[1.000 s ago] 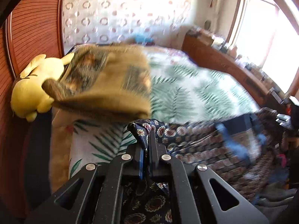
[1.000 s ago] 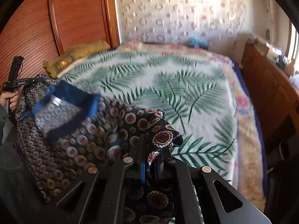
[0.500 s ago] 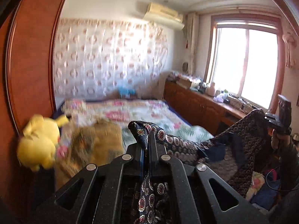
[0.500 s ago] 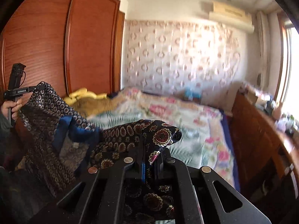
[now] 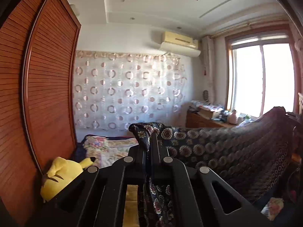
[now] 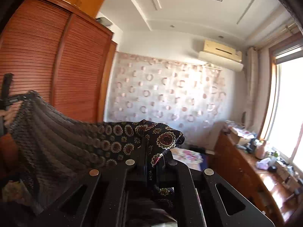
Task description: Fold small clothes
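A dark navy garment (image 5: 227, 151) with round floral medallions hangs stretched in the air between my two grippers. My left gripper (image 5: 150, 143) is shut on one corner of it, the cloth bunched over the fingertips. In the right wrist view the same garment (image 6: 56, 132) spans leftward from my right gripper (image 6: 151, 151), which is shut on the opposite corner. The left gripper (image 6: 7, 98) shows there at the far left, with a hand on it. Both grippers point nearly level, high above the bed.
The bed (image 5: 111, 145) with its floral cover lies low, mostly hidden. A yellow plush toy (image 5: 60, 174) sits by the slatted wooden wardrobe (image 5: 37, 94). A cluttered wooden dresser (image 6: 255, 162) runs under the window (image 5: 261, 79). A patterned curtain (image 6: 166, 98) covers the far wall.
Both grippers rose high with the garment and tilted up towards level; the bed dropped almost out of view, and wall and ceiling fill the frames. The garment now hangs taut between them.
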A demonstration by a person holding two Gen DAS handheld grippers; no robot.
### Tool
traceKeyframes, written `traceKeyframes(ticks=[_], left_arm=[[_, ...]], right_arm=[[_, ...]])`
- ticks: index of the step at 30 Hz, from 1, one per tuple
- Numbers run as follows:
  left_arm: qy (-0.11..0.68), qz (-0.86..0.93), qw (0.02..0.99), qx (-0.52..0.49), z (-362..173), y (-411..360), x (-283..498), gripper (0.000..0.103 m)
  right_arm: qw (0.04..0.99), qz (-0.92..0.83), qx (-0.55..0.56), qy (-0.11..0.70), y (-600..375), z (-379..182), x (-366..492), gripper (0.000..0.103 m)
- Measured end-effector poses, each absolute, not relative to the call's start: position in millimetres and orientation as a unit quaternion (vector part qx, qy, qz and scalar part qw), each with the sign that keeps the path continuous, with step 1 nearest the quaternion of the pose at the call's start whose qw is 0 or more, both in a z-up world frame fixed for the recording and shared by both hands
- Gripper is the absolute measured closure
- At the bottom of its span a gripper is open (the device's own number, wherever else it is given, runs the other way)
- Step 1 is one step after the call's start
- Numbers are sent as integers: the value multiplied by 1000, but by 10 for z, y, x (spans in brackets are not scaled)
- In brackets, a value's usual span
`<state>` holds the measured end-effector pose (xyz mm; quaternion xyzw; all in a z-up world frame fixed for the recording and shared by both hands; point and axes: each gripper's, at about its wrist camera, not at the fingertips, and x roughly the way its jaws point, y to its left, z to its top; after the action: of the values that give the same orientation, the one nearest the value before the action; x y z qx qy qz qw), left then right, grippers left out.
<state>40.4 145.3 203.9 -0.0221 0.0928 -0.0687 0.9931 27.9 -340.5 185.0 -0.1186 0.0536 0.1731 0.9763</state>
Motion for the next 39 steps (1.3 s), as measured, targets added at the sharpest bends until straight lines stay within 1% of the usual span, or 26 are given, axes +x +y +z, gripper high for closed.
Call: traceKeyframes(ticks=[3, 5, 10, 14, 16, 18, 20, 21, 29, 31, 32, 33, 36, 37, 38, 39], left_arm=[[136, -55, 989, -15, 1730, 1453, 923, 99], [176, -40, 984, -6, 1346, 1439, 1345, 99], [254, -23, 967, -5, 513, 1429, 2061, 99], [285, -10, 958, -2, 156, 1387, 2388, 99], [291, -7, 957, -3, 100, 1376, 2493, 99], [295, -7, 955, -5, 87, 1370, 2582, 99], [300, -7, 954, -6, 52, 1374, 2667, 99], [306, -8, 952, -7, 9, 1383, 2740, 99], [339, -11, 941, 2, -105, 1419, 2978, 99], [345, -14, 939, 5, -107, 1410, 2999, 99], [345, -14, 938, 8, -100, 1398, 3001, 96], [343, -15, 939, 14, -96, 1389, 3016, 94], [337, -16, 941, 25, -72, 1385, 3005, 83], [336, -21, 941, 21, -56, 1385, 2982, 74], [335, -25, 942, 17, -55, 1399, 2980, 64], [333, -29, 942, 14, -45, 1402, 2961, 62]], right_arm=[[973, 168, -129, 93, -3160, 1606, 717, 98], [969, 158, -136, 132, -2904, 1338, 1116, 98], [953, 147, -133, 230, -2575, 491, 1971, 98], [942, 149, -134, 268, -2393, 28, 2375, 98], [939, 147, -140, 276, -2320, -55, 2533, 98], [938, 151, -135, 280, -2256, -20, 2724, 98], [938, 155, -128, 284, -2190, -61, 2745, 98], [937, 156, -125, 286, -2287, 59, 2840, 98], [923, 169, -129, 321, -2232, 80, 3237, 97], [919, 172, -122, 333, -2304, 67, 3225, 97], [917, 173, -119, 339, -2310, 56, 3289, 97], [916, 170, -118, 343, -2312, 44, 3352, 95], [915, 166, -118, 349, -2325, 25, 3443, 88], [915, 166, -116, 349, -2327, 21, 3448, 84], [915, 164, -116, 349, -2327, 14, 3440, 71], [916, 162, -116, 350, -2313, -9, 3450, 56]])
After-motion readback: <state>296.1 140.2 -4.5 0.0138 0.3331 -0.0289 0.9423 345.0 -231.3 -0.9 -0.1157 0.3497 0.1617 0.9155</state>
